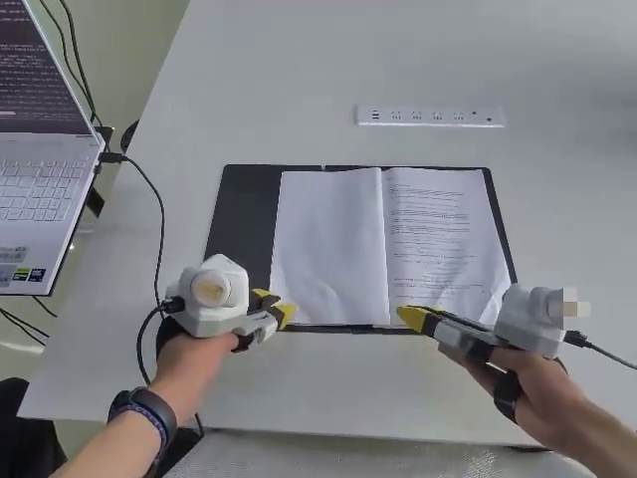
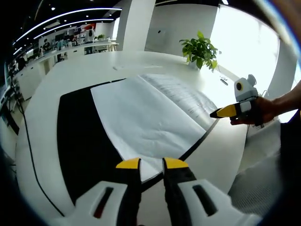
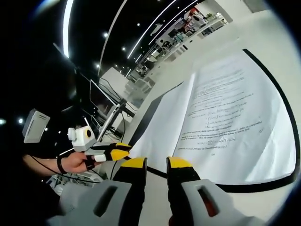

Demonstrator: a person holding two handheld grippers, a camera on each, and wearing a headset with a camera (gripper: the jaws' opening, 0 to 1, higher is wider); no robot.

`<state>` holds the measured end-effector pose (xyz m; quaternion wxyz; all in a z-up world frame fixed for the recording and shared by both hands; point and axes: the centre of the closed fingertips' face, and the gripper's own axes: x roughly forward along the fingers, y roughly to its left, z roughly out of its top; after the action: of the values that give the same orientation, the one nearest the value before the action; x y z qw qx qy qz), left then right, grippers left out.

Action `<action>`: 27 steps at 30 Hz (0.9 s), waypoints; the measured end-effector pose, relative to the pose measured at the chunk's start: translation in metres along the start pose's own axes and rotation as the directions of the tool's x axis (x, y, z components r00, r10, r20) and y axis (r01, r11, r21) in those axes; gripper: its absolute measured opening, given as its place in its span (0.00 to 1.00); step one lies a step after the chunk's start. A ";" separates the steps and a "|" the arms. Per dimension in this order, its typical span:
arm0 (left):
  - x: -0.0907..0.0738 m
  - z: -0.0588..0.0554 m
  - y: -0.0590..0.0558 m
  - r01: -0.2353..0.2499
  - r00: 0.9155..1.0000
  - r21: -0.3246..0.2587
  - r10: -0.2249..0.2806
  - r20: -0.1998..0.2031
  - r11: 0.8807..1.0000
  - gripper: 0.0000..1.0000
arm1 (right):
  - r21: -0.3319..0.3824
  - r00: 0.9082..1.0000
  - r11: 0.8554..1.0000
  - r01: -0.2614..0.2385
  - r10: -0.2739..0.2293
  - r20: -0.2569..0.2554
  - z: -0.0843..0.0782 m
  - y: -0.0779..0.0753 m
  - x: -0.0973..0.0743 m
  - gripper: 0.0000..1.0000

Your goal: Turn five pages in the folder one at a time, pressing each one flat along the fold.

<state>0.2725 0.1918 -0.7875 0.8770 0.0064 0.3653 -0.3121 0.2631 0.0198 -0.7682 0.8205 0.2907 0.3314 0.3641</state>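
A black folder (image 1: 239, 214) lies open on the white table. Its left page (image 1: 328, 244) is blank and its right page (image 1: 438, 239) is printed; both lie flat against the fold. My left gripper (image 1: 277, 311) hovers just off the folder's near left edge, jaws shut and holding nothing; its own view has its tips (image 2: 151, 164) over the blank page's (image 2: 141, 117) corner. Just below the printed page's near edge is my right gripper (image 1: 408, 317), also shut and holding nothing, with its tips (image 3: 156, 163) at the folder's rim (image 3: 263, 186). Each gripper appears in the other's view (image 2: 218, 113) (image 3: 123, 151).
An open laptop (image 1: 35, 169) sits at the far left with a black cable (image 1: 154, 214) running past the folder's left side. A white power strip (image 1: 430, 117) lies beyond the folder. A potted plant (image 2: 200, 49) stands at the table's far end. The table's front edge is close to my hands.
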 end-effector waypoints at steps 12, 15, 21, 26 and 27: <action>-0.016 0.007 -0.006 -0.017 0.999 0.016 0.017 0.031 1.000 0.23 | -0.072 0.994 0.992 0.101 -0.098 0.045 0.016 -0.020 -0.037 0.26; -0.021 0.011 -0.007 -0.023 0.999 0.019 0.022 0.041 1.000 0.24 | -0.088 0.991 0.988 0.127 -0.123 0.047 0.019 -0.026 -0.046 0.28; -0.030 0.021 -0.005 -0.029 0.997 0.023 0.028 0.065 0.999 0.28 | -0.155 0.985 0.973 0.171 -0.164 0.059 0.034 -0.035 -0.064 0.33; -0.039 0.025 -0.005 -0.039 0.996 0.035 0.036 0.077 0.999 0.32 | -0.207 0.979 0.958 0.199 -0.187 0.077 0.046 -0.038 -0.081 0.37; -0.041 0.026 -0.006 -0.039 0.996 0.037 0.036 0.079 0.999 0.33 | -0.220 0.978 0.954 0.206 -0.194 0.075 0.047 -0.039 -0.084 0.38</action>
<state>0.2638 0.2034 -0.7409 0.8961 0.0179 0.3244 -0.3025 0.2712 -0.0795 -0.7396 0.8893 0.1697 0.2935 0.3070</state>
